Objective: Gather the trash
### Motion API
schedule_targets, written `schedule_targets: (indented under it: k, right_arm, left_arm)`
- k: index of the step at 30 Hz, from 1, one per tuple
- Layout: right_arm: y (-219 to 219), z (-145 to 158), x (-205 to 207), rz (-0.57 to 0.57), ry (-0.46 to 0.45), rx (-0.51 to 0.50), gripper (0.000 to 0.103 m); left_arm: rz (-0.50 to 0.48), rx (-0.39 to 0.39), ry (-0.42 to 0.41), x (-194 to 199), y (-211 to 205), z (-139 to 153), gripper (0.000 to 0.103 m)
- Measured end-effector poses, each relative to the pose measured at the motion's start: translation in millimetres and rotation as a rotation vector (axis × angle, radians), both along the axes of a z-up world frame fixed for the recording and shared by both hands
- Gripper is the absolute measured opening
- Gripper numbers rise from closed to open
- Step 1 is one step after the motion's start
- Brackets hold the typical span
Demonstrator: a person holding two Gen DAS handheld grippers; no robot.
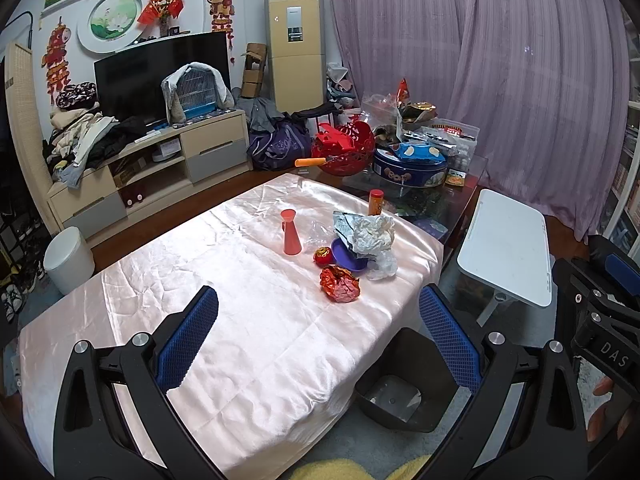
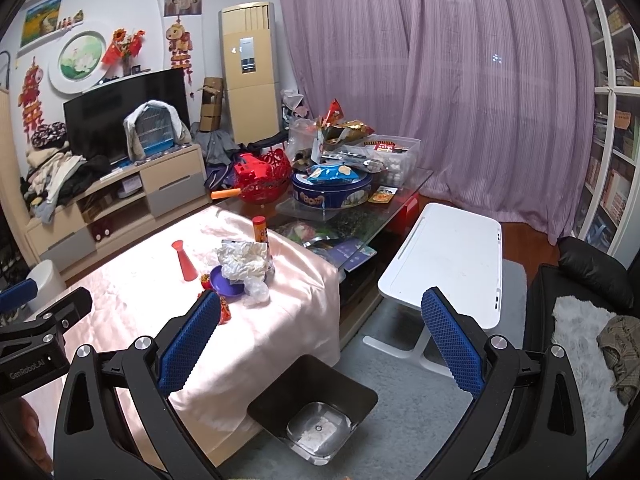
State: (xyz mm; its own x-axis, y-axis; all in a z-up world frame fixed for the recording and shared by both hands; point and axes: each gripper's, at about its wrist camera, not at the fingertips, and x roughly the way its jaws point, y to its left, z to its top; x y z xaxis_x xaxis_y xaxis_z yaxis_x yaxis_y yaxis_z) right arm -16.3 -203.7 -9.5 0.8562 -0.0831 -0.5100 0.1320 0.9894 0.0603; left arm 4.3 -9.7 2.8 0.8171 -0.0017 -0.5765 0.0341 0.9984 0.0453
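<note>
A crumpled red foil wrapper (image 1: 339,283) lies on the pink-clothed table (image 1: 224,288). Behind it a crumpled white paper wad (image 1: 370,234) sits on a purple dish (image 1: 347,257), with a clear plastic scrap (image 1: 383,266) beside it. The paper wad (image 2: 244,258) and dish (image 2: 226,283) also show in the right wrist view. A black trash bin (image 2: 314,402) stands on the floor at the table's near right corner; it also shows in the left wrist view (image 1: 400,380). My left gripper (image 1: 318,312) is open and empty above the table's near part. My right gripper (image 2: 320,316) is open and empty above the bin.
A red cone-shaped cup (image 1: 291,238), a small red ornament (image 1: 323,257) and an orange tube (image 1: 376,202) stand on the table. A cluttered glass coffee table (image 2: 360,200) lies behind. A white folding tray table (image 2: 448,264) stands right, with a black sofa (image 2: 580,280) beyond.
</note>
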Motion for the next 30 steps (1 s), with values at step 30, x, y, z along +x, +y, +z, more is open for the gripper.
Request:
schedule_targets:
  k: [30]
  right_arm:
    - [0.8, -1.0, -1.0, 0.007, -0.005, 0.005, 0.100]
  left_arm:
    - [0.002, -0.002, -0.005, -4.8, 1.9, 5.6, 0.095]
